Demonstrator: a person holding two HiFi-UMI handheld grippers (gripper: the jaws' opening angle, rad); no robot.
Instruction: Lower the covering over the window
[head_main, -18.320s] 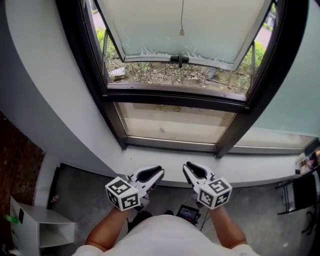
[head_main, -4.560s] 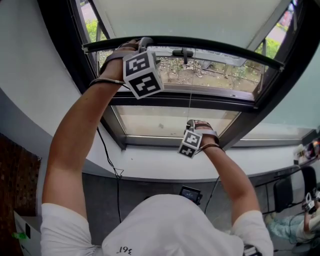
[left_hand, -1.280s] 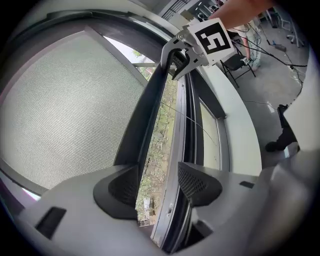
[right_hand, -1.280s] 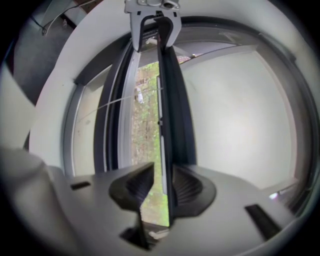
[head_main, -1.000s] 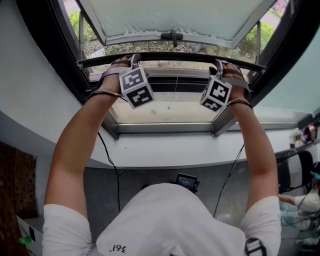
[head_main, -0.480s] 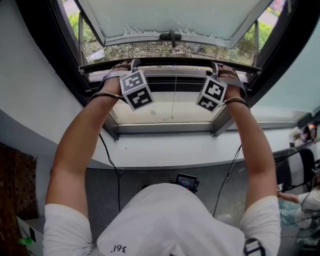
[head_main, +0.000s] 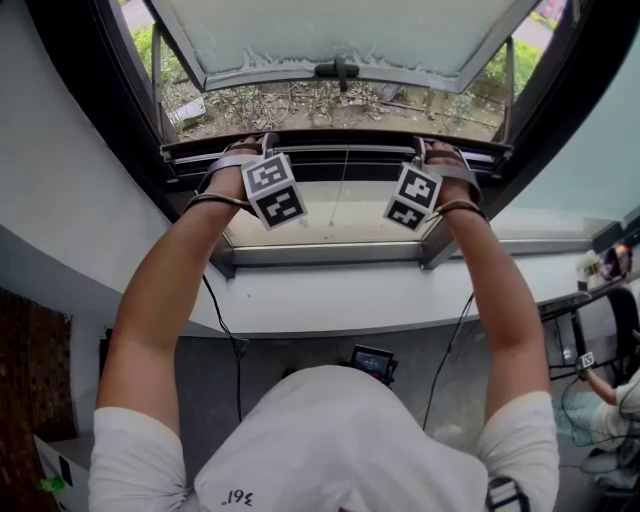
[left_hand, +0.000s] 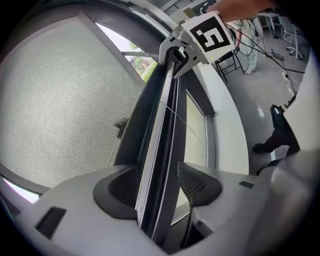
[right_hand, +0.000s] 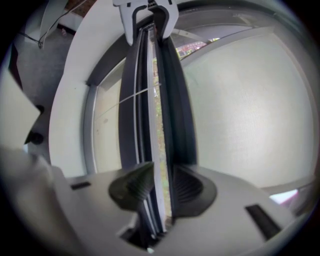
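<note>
Over the last second you have drawn the bottom bar (head_main: 340, 137) of the mesh covering (left_hand: 60, 100) down. It was level with the bottom edge of the open sash (head_main: 340, 35). It now sits just above the window's dark cross rail (head_main: 340, 170), over the lower pane (head_main: 330, 222). Your left hand-held gripper (head_main: 262, 141) is clenched on the bar near its left end. Your right hand-held gripper (head_main: 424, 147) grasps it near its right end. In each gripper view the bar runs between the two pads, pinched from both sides. The white sill (head_main: 330, 300) lies well below.
</note>
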